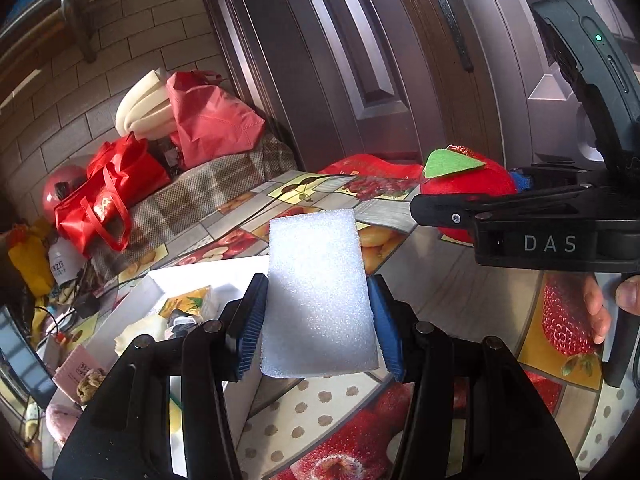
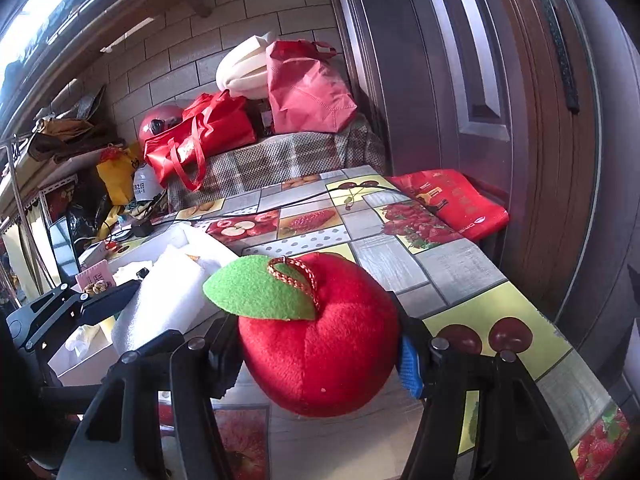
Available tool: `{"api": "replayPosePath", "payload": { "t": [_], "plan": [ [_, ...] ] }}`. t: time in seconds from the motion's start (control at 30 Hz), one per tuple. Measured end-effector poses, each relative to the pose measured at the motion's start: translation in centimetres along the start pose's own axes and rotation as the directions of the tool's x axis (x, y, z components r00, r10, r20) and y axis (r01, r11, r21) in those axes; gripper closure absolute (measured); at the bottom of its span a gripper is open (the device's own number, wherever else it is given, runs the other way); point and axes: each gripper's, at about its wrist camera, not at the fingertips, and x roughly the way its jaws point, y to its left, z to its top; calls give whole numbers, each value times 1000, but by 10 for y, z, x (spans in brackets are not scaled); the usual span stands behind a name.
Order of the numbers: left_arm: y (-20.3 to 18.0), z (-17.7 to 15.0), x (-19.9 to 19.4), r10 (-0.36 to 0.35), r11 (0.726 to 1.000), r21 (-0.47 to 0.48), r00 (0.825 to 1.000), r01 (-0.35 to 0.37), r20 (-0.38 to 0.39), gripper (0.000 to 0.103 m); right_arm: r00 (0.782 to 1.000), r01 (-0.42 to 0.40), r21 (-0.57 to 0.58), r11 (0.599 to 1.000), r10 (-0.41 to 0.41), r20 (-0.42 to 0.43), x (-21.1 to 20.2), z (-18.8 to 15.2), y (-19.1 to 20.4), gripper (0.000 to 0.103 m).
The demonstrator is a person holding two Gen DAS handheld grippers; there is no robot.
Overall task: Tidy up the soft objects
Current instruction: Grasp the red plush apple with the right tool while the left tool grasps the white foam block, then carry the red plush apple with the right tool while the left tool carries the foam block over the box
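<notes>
While the left gripper (image 1: 318, 320) clamps the white foam block (image 1: 318, 292) upright beside the white box (image 1: 208, 276), the right gripper (image 2: 320, 350) farther off grips the plush apple (image 2: 320, 344).

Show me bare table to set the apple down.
Free: fruit-print tablecloth between plush apple and red bag by the door. Crowded: white box at the left, with foam block held above its edge, and clutter beyond.

Readable in white capitals — "DAS" — on the black body of the right gripper (image 1: 520, 190); other print too blurred.
</notes>
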Motion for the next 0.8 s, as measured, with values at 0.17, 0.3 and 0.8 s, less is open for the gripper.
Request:
{"api": "replayPosePath", "payload": {
  "t": [0.17, 0.3, 0.8],
  "plan": [
    [2, 0, -4, 8, 1000, -8, 1000, -8, 7, 53, 994, 61, -126, 990, -49, 96, -11, -2, 23, 39],
    [7, -2, -4, 0, 999, -38, 1000, 0, 3, 53, 993, 81, -130, 988, -69, 95, -7, 0, 23, 39],
    [33, -18, -36, -20, 989, -149, 999, 24, 31, 53, 990, 100, -139, 985, -84, 111, -19, -8, 39, 39]
  ]
}}
